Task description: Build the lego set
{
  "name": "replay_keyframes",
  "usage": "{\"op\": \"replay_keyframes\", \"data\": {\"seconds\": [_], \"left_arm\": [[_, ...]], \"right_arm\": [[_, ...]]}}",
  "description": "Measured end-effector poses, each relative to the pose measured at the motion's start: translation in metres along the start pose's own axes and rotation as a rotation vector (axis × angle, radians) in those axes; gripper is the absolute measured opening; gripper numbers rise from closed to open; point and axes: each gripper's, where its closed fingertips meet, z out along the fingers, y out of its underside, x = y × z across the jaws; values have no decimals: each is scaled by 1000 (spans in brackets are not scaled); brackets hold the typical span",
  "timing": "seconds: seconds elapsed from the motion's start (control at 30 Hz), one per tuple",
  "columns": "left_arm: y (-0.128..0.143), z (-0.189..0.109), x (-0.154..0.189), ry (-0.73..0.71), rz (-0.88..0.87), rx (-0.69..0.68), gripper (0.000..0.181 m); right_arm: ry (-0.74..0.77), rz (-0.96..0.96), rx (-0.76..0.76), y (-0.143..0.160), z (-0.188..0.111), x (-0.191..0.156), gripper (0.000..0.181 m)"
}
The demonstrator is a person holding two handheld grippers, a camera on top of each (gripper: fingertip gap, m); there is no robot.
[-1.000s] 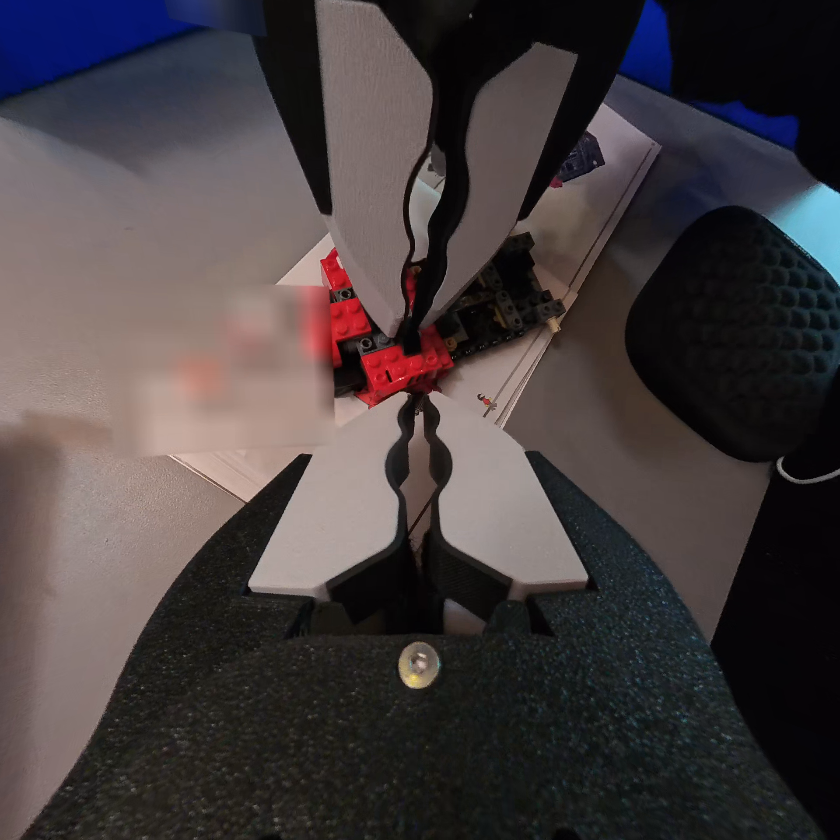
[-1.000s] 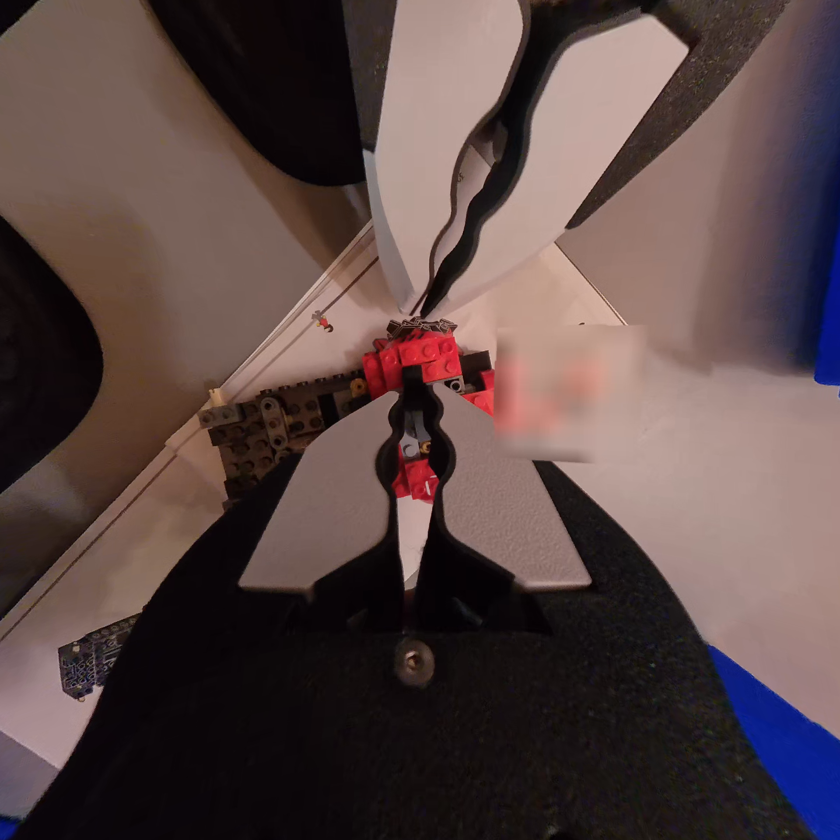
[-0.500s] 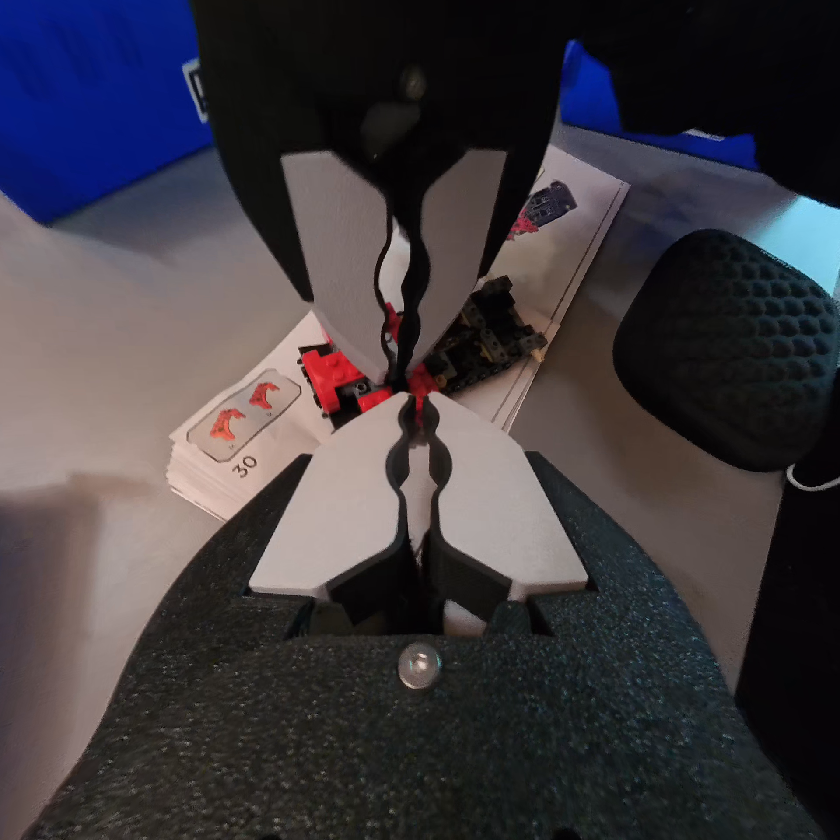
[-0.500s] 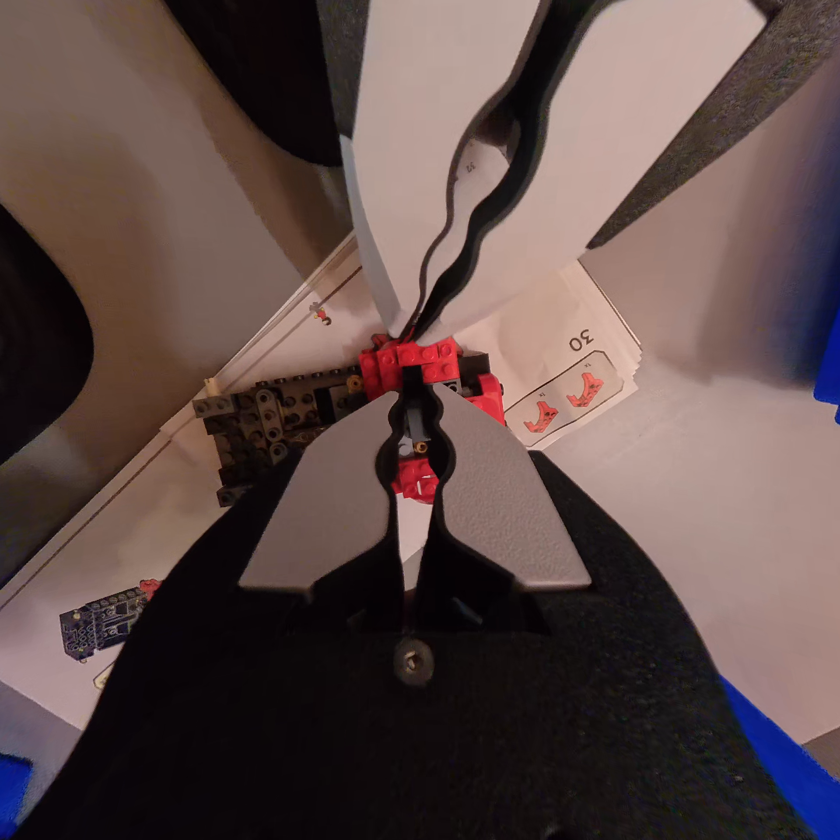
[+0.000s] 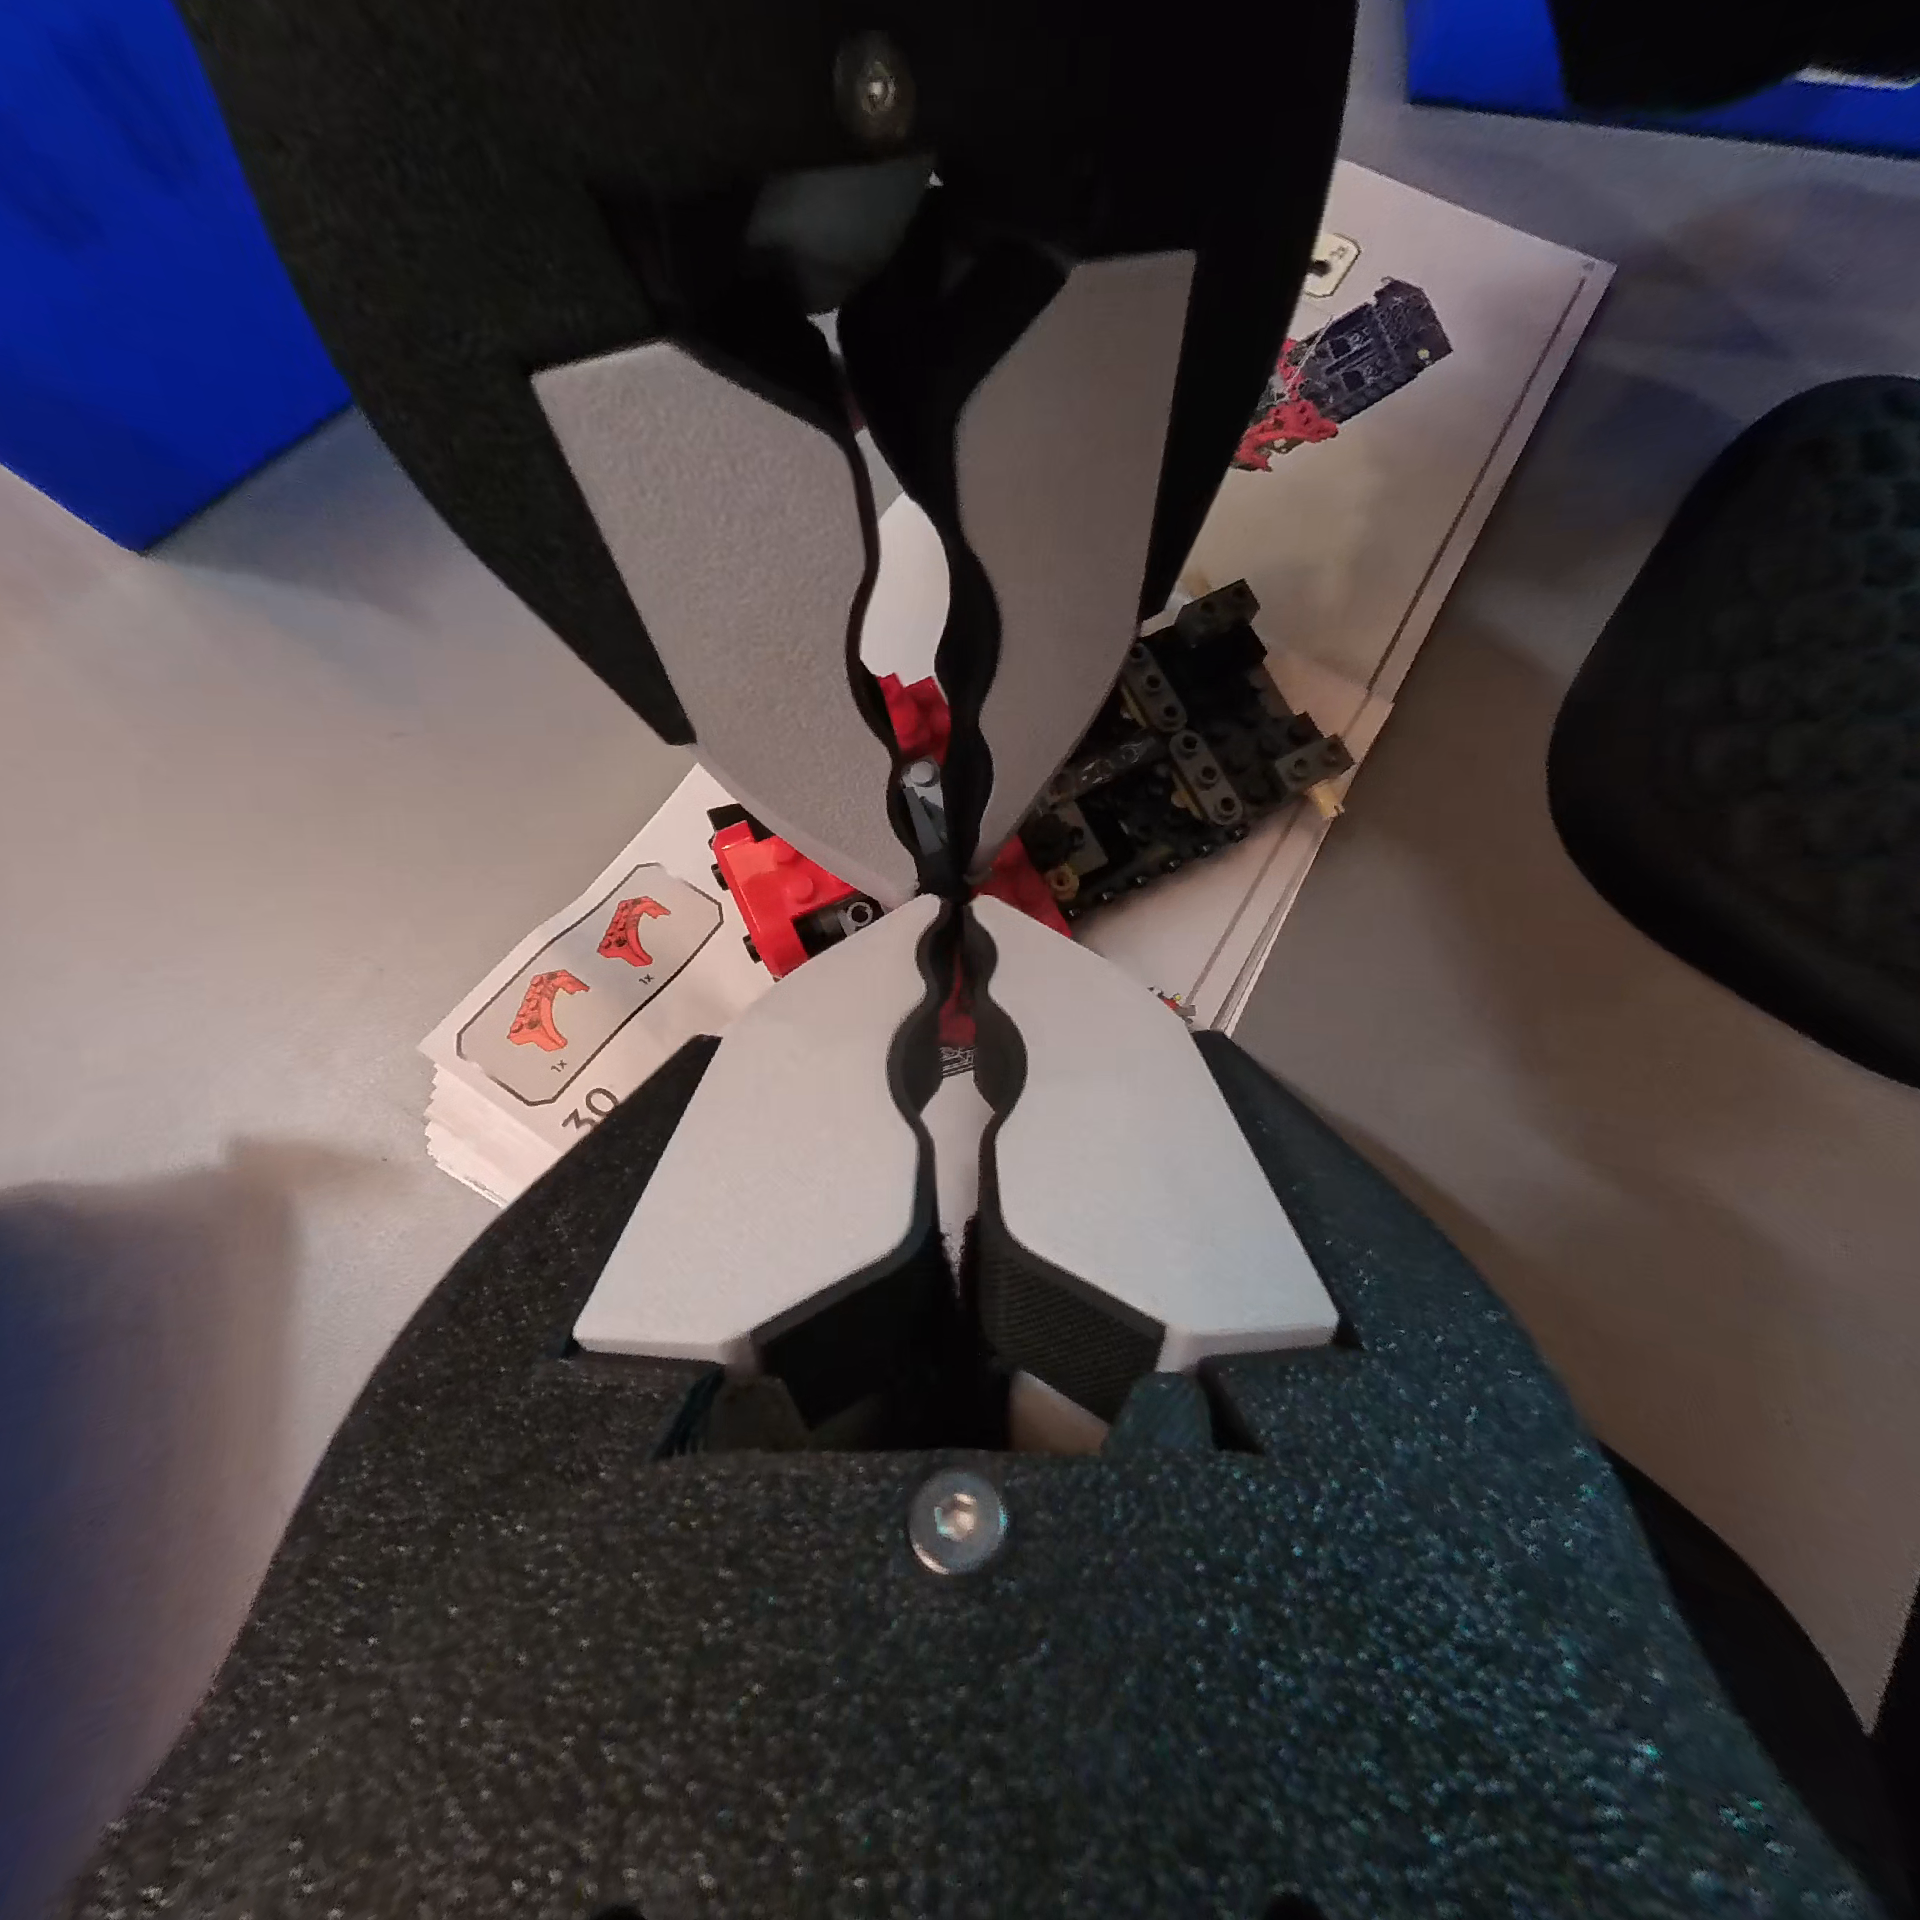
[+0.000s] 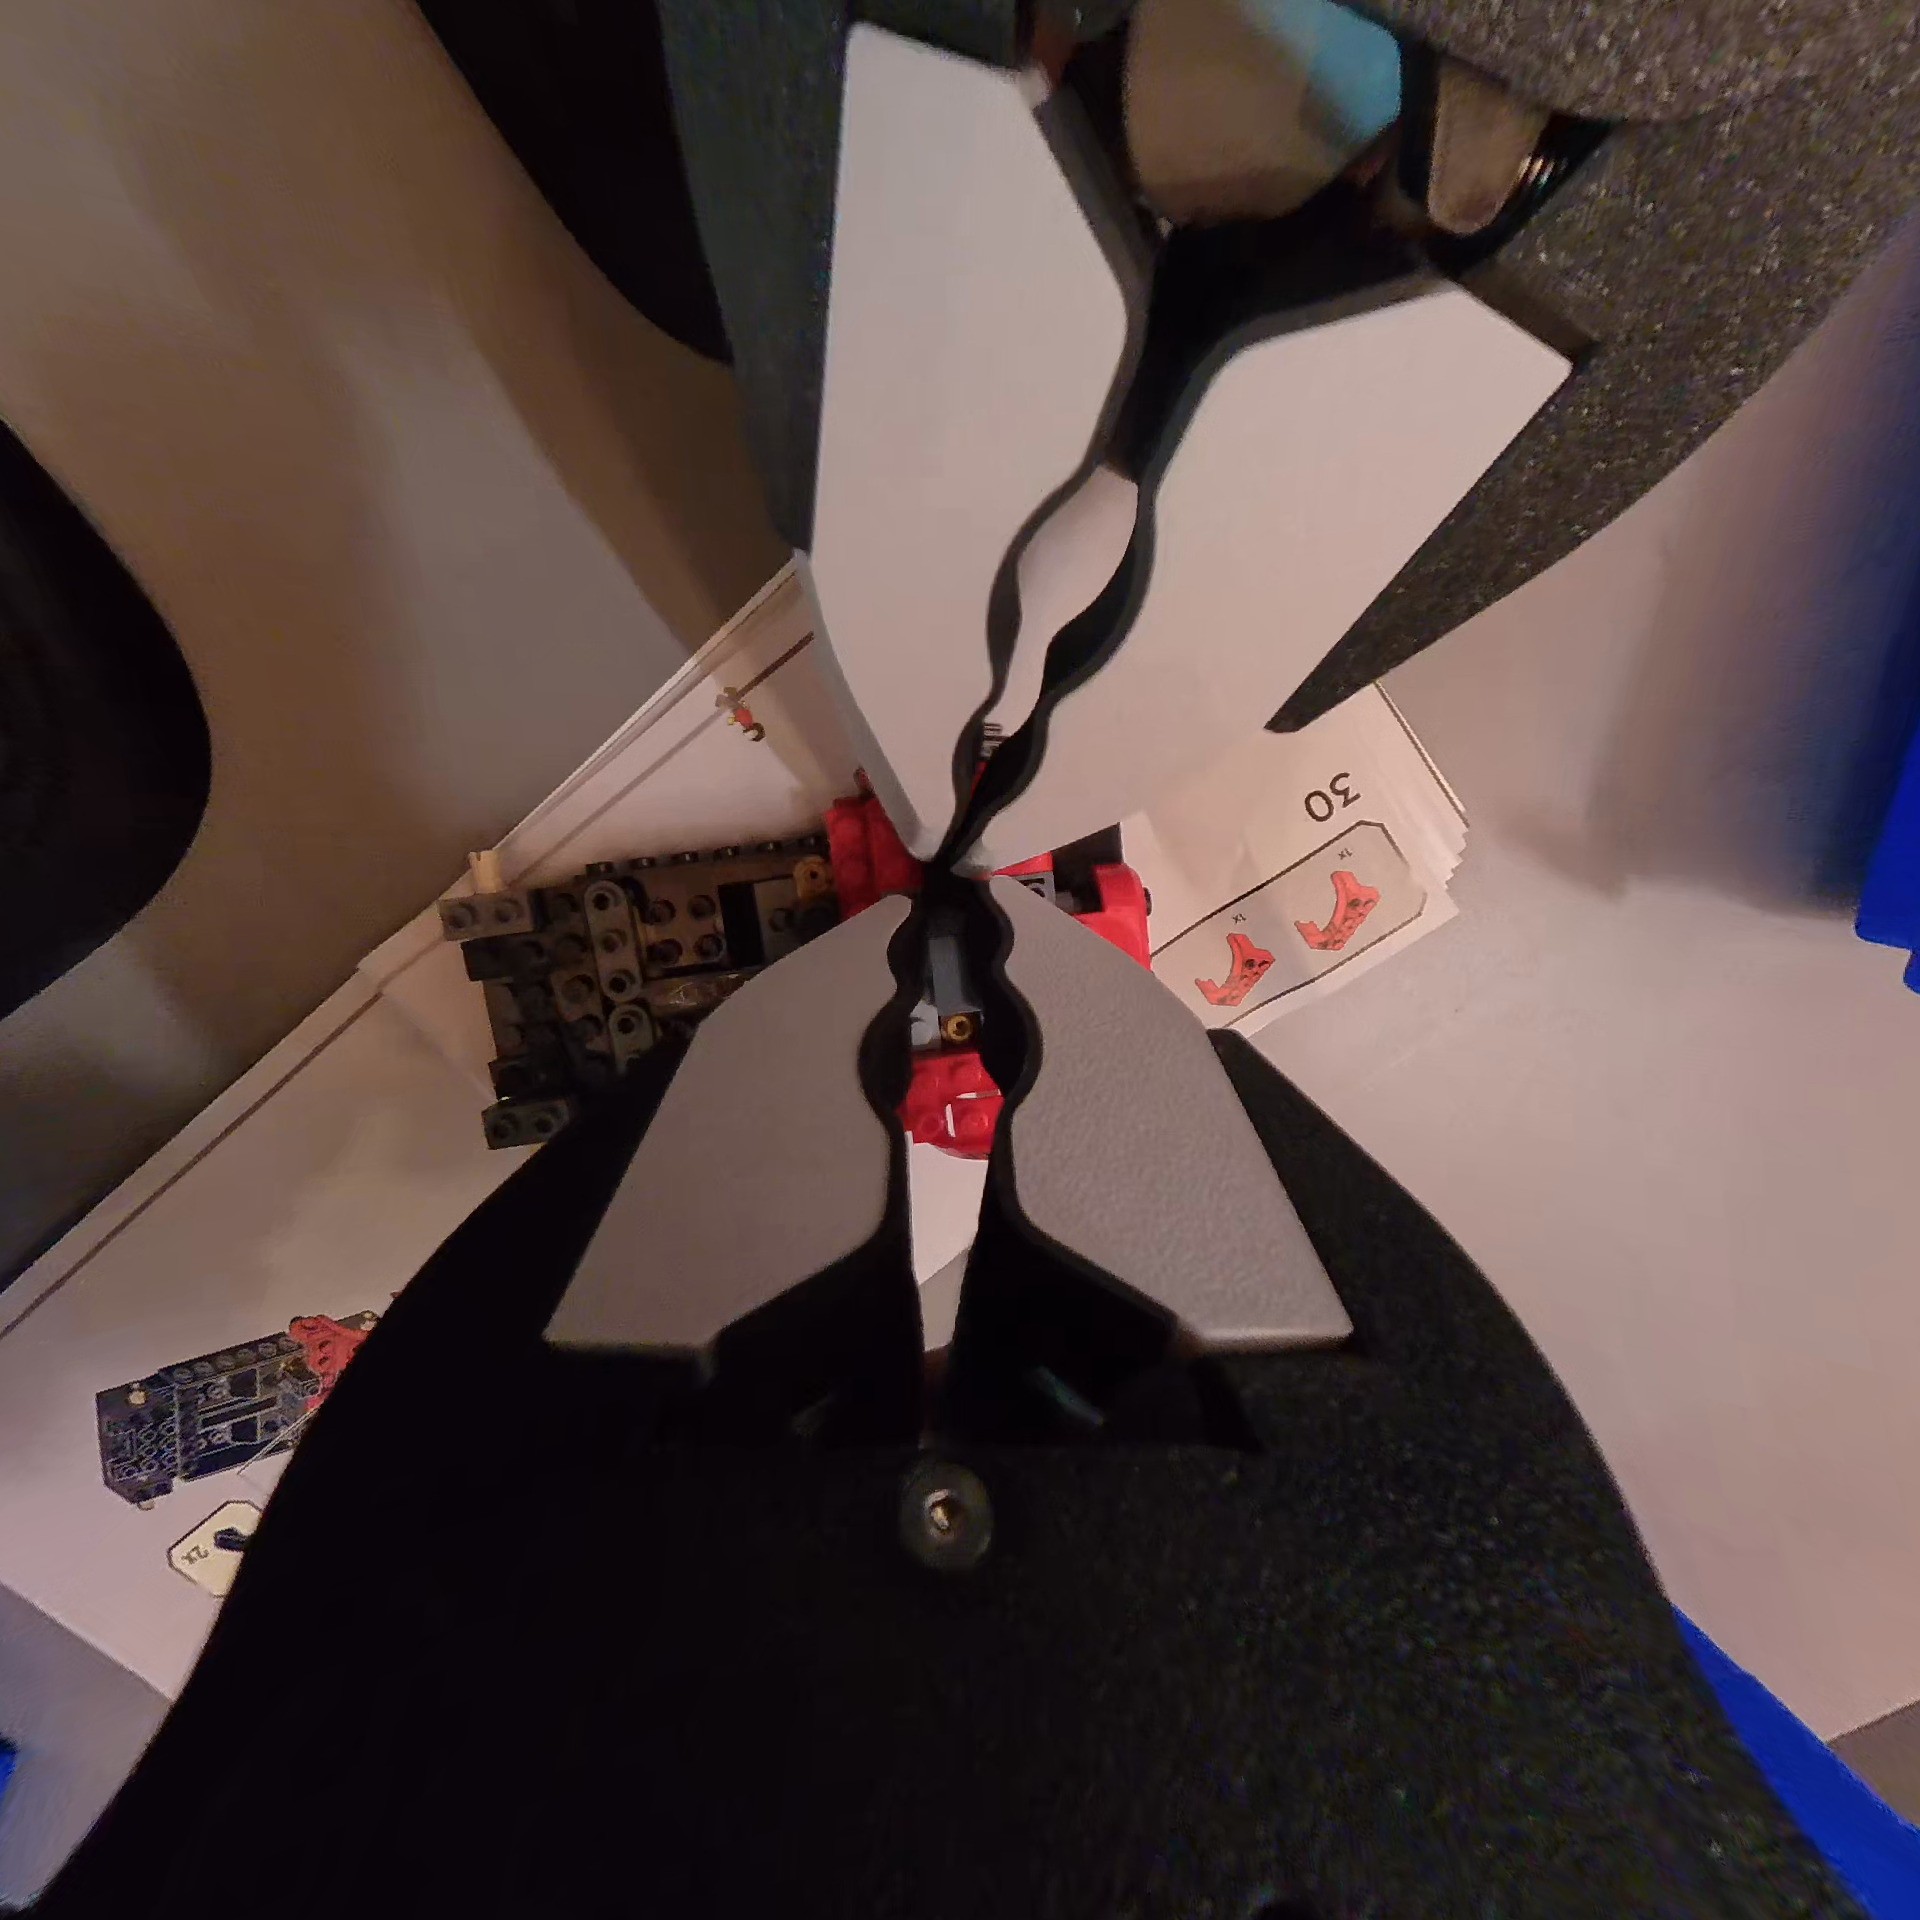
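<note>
Left gripper [image 5: 948,920] and right gripper [image 6: 945,904], tips meeting, each nearly closed, pinching a small grey piece [image 6: 948,971] above the red-black lego model [image 6: 644,966].

The lego model [image 6: 644,966] is a long, flat build of black and dark grey studded bricks and beams with a red section [image 6: 1101,914] at one end. It lies on its base on the open instruction booklet [image 6: 1340,883], its black end reaching toward the booklet's long edge. A small grey piece [image 6: 948,971] with a gold-coloured pin is gripped above the red end; a small dark-and-red piece [image 5: 954,1023] is gripped just beside it, tip to tip.
</note>
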Motion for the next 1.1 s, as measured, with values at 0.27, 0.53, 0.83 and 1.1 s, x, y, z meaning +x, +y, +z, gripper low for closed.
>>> {"op": "replay_keyframes", "data": {"seconds": [0.27,0.53,0.83,1.1], "left_arm": [[1,0,-1,0,-24,-12,0],[1,0,-1,-4,-24,-19,0],[1,0,-2,-9,-19,-20,0],[1,1,-2,5,-30,-26,0]], "right_arm": [[61,62,84,0,-4,2,13],[106,125,195,-6,-5,0,0],[81,149,172,-5,-3,-2,0],[23,276,209,-4,-3,-3,0]]}}
